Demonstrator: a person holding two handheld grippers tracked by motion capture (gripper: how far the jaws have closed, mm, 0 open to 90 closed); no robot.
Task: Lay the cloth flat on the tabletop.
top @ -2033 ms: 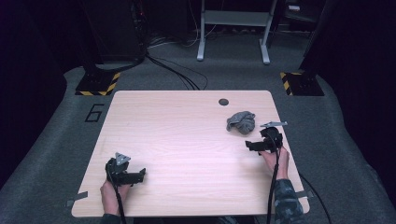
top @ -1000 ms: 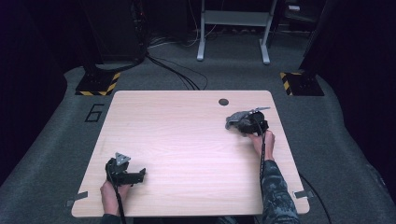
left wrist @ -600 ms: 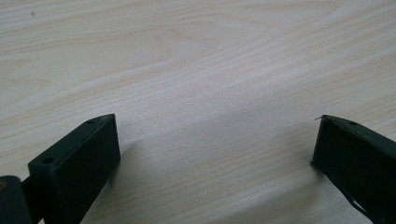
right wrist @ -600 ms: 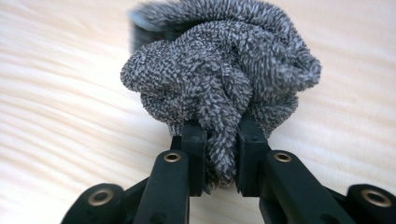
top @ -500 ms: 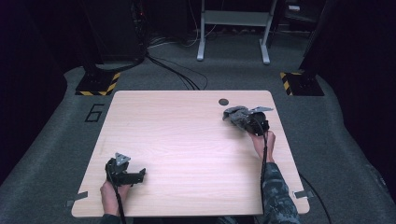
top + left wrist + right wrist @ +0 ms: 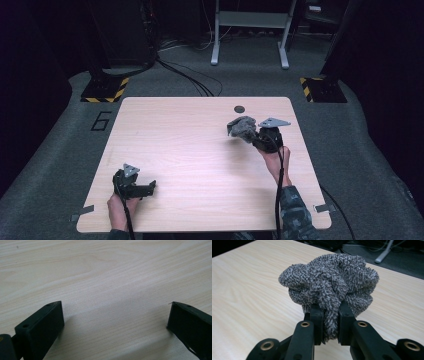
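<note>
Since your right claw (image 6: 329, 340) has just been closing and now pinches a fold of the grey cloth (image 6: 243, 128) at two o'clock on the surface (image 6: 200, 150), it lifts bunched; your left claw (image 6: 115, 322) rests wide open, holding nothing, at seven o'clock

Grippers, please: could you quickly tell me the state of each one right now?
Left gripper: open, holding nothing, over bare table.
Right gripper: shut on the grey cloth.
</note>
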